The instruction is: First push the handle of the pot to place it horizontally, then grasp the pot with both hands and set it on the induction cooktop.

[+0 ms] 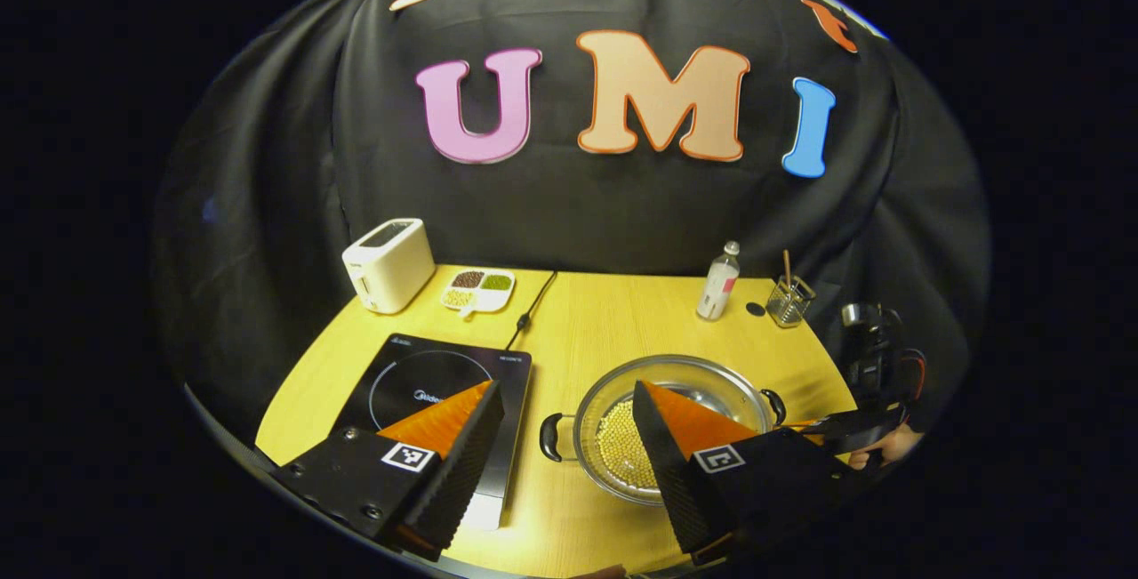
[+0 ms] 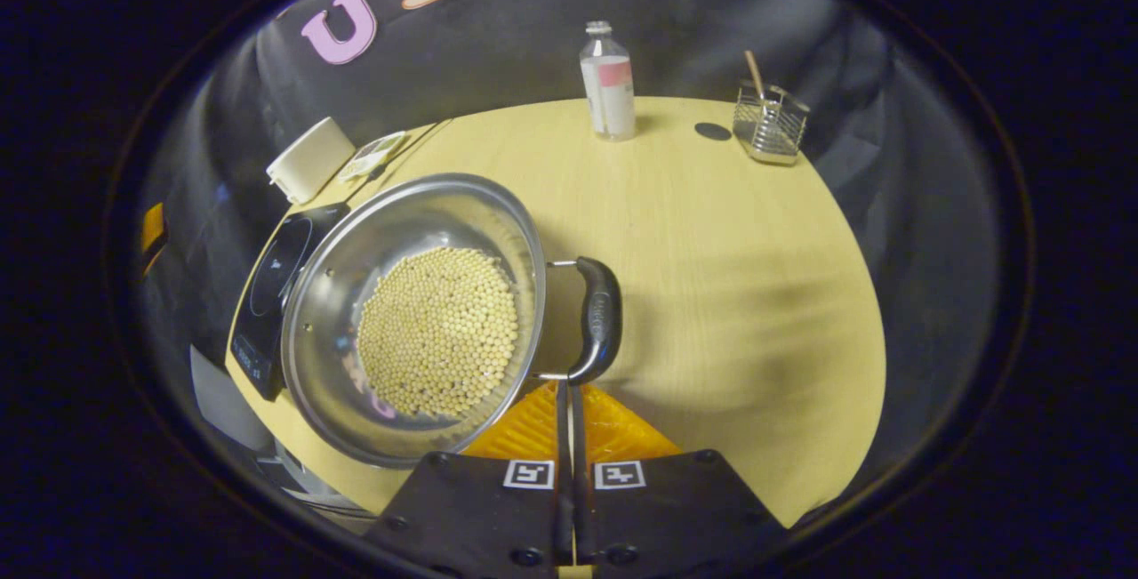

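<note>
A steel pot (image 1: 689, 379) holding pale round beans stands on the yellow table (image 1: 613, 312), just right of the black induction cooktop (image 1: 427, 379). It has two black loop handles, one on the left (image 1: 551, 437) and one on the right (image 1: 775, 406). My left gripper (image 1: 565, 388) hovers open in front of the pot and cooktop, nothing between its fingers. In the right gripper view the pot (image 2: 418, 321) lies left of centre, its near handle (image 2: 597, 321) just ahead. My right gripper (image 2: 569, 383) is shut, fingertips at the handle's near end. The cooktop (image 2: 276, 281) lies beyond the pot.
A white toaster (image 1: 388, 263), a divided dish of beans (image 1: 478, 290) and the cooktop's cable (image 1: 532, 305) sit at the back left. A bottle (image 1: 718, 281) and a wire holder (image 1: 789, 299) stand at the back right. A hand (image 1: 889, 446) shows at the right table edge.
</note>
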Tool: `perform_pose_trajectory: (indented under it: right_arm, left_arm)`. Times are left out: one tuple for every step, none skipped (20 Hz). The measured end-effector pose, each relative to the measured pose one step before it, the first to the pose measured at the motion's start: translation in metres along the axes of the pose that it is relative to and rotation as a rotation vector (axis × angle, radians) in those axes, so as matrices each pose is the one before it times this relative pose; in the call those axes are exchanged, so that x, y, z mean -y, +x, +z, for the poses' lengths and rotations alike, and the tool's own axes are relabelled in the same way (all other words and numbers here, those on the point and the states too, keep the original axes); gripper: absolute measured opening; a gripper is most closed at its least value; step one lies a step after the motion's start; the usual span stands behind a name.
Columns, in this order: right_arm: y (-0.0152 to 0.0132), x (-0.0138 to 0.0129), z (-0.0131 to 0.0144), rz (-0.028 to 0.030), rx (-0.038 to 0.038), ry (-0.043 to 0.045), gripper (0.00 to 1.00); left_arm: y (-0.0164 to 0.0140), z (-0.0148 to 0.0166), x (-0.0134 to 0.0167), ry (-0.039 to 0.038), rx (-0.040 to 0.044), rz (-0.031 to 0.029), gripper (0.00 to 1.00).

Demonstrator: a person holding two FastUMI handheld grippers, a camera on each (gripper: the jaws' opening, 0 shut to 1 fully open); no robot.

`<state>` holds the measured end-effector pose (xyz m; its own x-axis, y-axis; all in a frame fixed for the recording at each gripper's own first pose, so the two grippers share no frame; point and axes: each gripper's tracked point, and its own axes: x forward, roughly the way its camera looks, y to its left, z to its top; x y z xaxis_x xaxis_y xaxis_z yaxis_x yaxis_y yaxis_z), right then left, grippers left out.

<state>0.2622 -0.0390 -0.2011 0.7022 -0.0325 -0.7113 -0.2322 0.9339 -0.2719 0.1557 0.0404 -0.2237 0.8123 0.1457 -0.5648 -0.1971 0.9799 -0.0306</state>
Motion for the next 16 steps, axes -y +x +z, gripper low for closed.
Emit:
perform_pose_trajectory:
  right_arm:
    - [-0.00449, 0.00267, 0.00516, -0.01345, 0.01083, 0.01863, 0.00]
    - [-0.00439, 0.00317, 0.01209, -0.00815, 0.03614, 0.02837, 0.00]
    - [-0.00439, 0.00202, 0.01556, -0.01507, 0.04247, 0.03229, 0.03]
    - [-0.00236, 0.00043, 0.01710, -0.00564, 0.04384, 0.02876, 0.00]
    - [0.00059, -0.00082, 0.01809, -0.00635, 0.04049, 0.01640, 0.04]
    - [0.00424, 0.00074, 0.00586, -0.00992, 0.00049, -0.00206, 0.12]
    - [0.00822, -0.00170, -0.00243, 0.00009, -0.03226, -0.01813, 0.19]
    - [0.00363, 0.00249, -0.00245, -0.01518, -0.01937, -0.01931, 0.37]
    - [0.00785, 0.00299, -0.00184, -0.02652, -0.00924, -0.02243, 0.40]
    - [0.00704, -0.00353, -0.00091, -0.00380, -0.01094, -0.01365, 0.36]
    - [0.00658, -0.00618, -0.00197, 0.01058, -0.01856, -0.00014, 0.51]
    - [-0.00240, -0.00843, -0.00173, 0.01006, -0.01426, -0.00565, 0.65]
    - [0.00636, -0.00270, -0.00412, -0.00138, -0.00678, -0.01933, 0.67]
    - [0.00511, 0.00085, -0.00310, -0.00812, -0.01013, -0.02617, 0.67]
    - [0.00256, 0.00103, -0.00637, -0.01043, -0.01317, -0.01856, 0.70]
    - [0.00347, -0.00076, -0.00284, 0.00001, -0.01208, -0.00339, 0.73]
  left_arm:
    - [0.00933, -0.00729, 0.00168, -0.01736, -0.02713, -0.01407, 0.90]
    - [0.00927, -0.00765, 0.00017, -0.00742, -0.03107, -0.01116, 0.90]
    - [0.00806, -0.00752, -0.00229, 0.00341, -0.02491, -0.00433, 0.90]
    - [0.00780, -0.00546, -0.00194, 0.00230, -0.01876, -0.00392, 0.94]
    - [0.00788, -0.00638, -0.00078, -0.00096, -0.02096, -0.00713, 0.90]
    - [0.00741, -0.00850, 0.00038, -0.00017, -0.02686, -0.00515, 0.89]
    - [0.00749, -0.00781, -0.00044, -0.00329, -0.02478, -0.00193, 0.89]
    - [0.00832, -0.00721, -0.00006, -0.00639, -0.02500, -0.00207, 0.89]
    - [0.00915, -0.00526, -0.00015, -0.00544, -0.01793, -0.00334, 0.89]
    - [0.00758, -0.00410, 0.00016, 0.00120, -0.01640, -0.00118, 0.89]
    - [0.00771, -0.00249, -0.00147, 0.00970, -0.01215, 0.00255, 0.89]
    - [0.00714, -0.00343, -0.00191, 0.01078, -0.01218, 0.00496, 0.89]
    - [0.00721, -0.00313, -0.00109, 0.00723, -0.01266, 0.00252, 0.89]
    - [0.00860, -0.00431, -0.00041, 0.00065, -0.01350, 0.00208, 0.89]
    - [0.00772, -0.00607, -0.00030, -0.00667, -0.02274, -0.00089, 0.89]
    - [0.00652, -0.00753, -0.00049, -0.01009, -0.02389, -0.00374, 0.89]
